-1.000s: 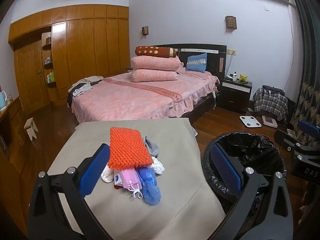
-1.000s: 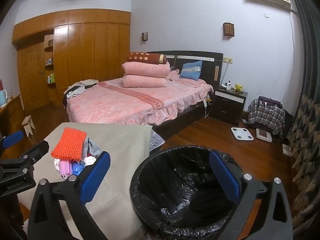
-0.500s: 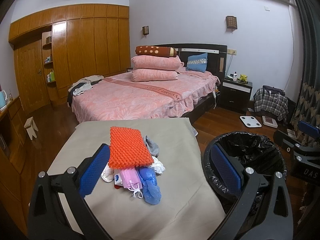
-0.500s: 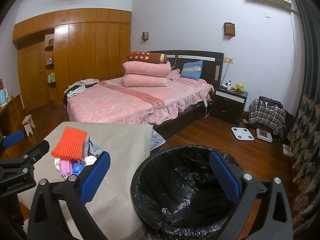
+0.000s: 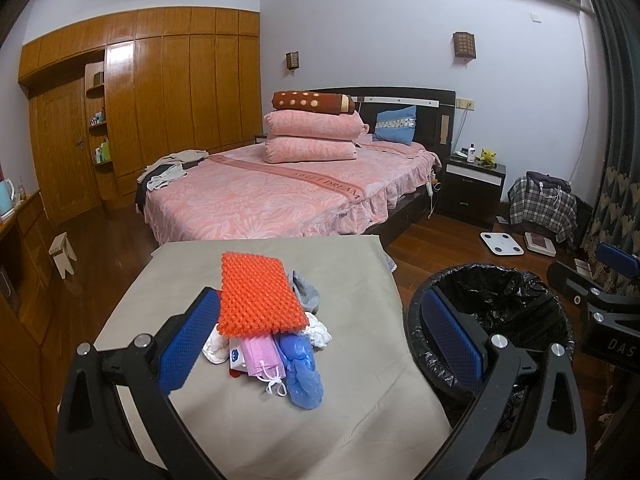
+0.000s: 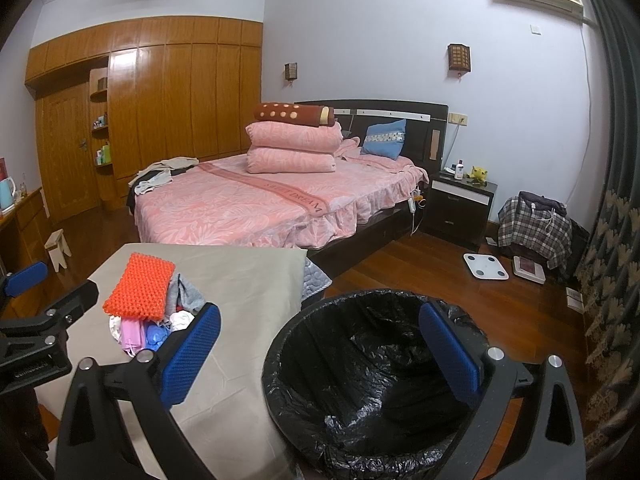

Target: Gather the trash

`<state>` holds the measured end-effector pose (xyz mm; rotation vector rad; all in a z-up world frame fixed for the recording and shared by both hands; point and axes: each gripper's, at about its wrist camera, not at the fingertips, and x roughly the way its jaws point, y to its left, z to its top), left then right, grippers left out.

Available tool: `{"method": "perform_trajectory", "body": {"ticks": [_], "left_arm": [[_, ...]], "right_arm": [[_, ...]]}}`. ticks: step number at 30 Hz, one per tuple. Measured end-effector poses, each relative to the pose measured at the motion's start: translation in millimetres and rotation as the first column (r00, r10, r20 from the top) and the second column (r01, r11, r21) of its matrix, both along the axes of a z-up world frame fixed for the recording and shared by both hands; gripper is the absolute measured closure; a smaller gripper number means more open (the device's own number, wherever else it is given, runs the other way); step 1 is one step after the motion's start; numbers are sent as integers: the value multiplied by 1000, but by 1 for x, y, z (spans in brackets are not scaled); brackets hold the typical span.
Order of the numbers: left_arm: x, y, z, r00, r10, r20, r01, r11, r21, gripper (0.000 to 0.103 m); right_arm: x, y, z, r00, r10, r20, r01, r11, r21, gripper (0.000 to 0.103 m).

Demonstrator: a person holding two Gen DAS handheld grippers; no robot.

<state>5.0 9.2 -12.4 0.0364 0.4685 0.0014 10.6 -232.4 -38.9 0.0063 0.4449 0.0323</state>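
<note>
Nothing is collected yet: both the left gripper and right gripper hang spread and empty, the black-lined round bin looks empty, and the orange-topped trash heap sits untouched on the beige-covered desk.

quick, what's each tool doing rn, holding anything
Left tool: open, holding nothing, above the trash pile.
Right tool: open, holding nothing, above the bin.

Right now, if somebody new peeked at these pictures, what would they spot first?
Probably the bright orange bumpy sponge topping a little trash pile on the grey table. Next, the black-lined trash bin gaping beside the table, nothing visible inside. Behind them, the big pink bed fills the room.
</note>
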Motion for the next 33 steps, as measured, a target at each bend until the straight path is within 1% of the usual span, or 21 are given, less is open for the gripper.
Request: {"method": "perform_trajectory", "body": {"ticks": [5, 33], "left_arm": [[0, 1, -1, 1000, 1, 0, -1, 1000, -1, 5], [2, 4, -2, 1000, 7, -6, -7, 1000, -7, 5]], "right_arm": [[6, 10, -10, 1000, 0, -1, 0, 1000, 3, 6], [11, 11, -10, 1000, 5, -8, -5, 1000, -1, 6]]}}
